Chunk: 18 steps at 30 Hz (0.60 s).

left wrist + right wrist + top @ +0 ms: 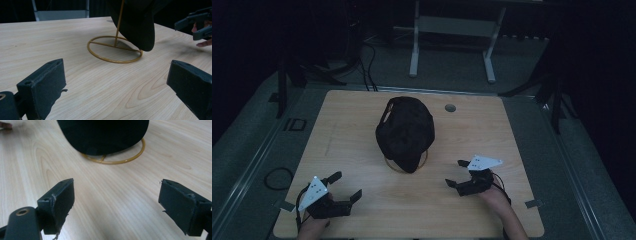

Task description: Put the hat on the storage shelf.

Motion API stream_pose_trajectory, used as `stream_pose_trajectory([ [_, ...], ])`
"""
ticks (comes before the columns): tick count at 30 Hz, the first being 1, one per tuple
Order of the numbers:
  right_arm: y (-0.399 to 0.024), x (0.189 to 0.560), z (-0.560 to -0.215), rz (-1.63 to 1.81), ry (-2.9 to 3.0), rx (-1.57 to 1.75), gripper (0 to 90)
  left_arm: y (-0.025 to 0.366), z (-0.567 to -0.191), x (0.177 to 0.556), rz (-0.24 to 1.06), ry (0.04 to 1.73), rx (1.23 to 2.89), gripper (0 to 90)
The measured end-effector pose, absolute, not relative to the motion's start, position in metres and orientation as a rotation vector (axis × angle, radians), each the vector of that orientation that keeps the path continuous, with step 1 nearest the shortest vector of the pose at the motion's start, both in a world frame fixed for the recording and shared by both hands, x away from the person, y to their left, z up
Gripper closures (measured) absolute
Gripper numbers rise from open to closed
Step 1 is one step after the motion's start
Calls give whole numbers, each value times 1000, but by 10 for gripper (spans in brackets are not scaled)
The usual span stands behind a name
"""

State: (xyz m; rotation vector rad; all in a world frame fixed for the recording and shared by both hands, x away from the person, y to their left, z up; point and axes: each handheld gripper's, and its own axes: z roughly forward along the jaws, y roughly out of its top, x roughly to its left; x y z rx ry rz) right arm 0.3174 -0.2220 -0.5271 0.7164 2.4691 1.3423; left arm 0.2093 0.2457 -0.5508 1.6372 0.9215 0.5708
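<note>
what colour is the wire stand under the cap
Gold, or brassy yellow: the wire stand shows best in the left gripper view, its ring base on the table under the black cap.

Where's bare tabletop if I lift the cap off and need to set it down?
Bare wood lies left of the black cap on its gold wire stand, out to the wooden table edge, and likewise right. It is tighter in front, between left gripper and right gripper.

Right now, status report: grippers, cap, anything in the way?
Left gripper open, right gripper open, both empty. Black baseball cap sits on gold wire stand. Light wooden table between is bare.
</note>
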Motion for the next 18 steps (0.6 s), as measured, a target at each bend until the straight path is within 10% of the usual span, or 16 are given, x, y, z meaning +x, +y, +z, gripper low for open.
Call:
stream_pose_trajectory([
  [18, -244, 302, -540, 1290, 2472, 718, 135, 245, -551, 209, 568, 922, 1636, 25],
])
